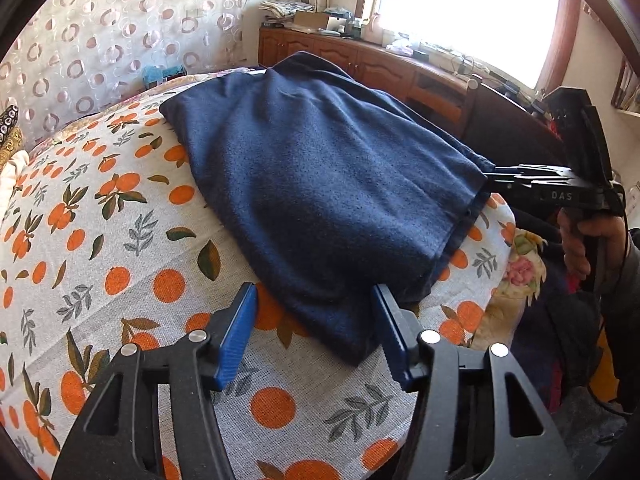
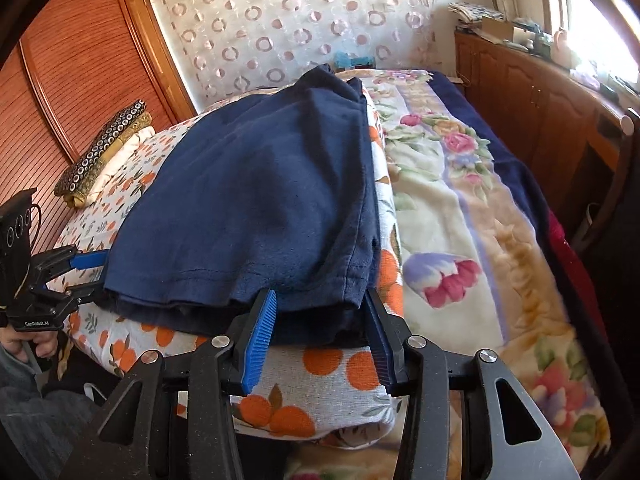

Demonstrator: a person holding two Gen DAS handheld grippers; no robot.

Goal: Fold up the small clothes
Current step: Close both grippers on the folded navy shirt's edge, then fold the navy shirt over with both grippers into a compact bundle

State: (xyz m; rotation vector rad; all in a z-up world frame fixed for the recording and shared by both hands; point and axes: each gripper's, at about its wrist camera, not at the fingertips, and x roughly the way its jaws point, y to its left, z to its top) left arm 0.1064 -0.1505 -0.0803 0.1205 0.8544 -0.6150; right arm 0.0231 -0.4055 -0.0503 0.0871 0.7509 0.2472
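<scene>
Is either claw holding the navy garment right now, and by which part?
Left claw straddles a near corner of the navy garment, pads clear: not held. Right claw brackets the other hem corner; a firm grip cannot be told.

Garment: a dark blue folded garment [image 2: 256, 208] lies on an orange-print cloth [image 2: 320, 364], its hemmed edge nearest the camera.
Right gripper: the right gripper [image 2: 320, 320] has its blue pads [image 2: 262, 336] standing apart on either side of the garment's near right corner; whether they press it cannot be told.
Left gripper: the left gripper [image 2: 94, 276] sits at the garment's near left corner, held by a hand [image 2: 28, 344].
Bed: a floral blanket [image 2: 480, 240] lies to the right of the cloth.
Background: a wooden wardrobe [image 2: 80, 72], a circle-patterned curtain [image 2: 288, 28], and folded fabrics [image 2: 104, 152] at far left.
</scene>
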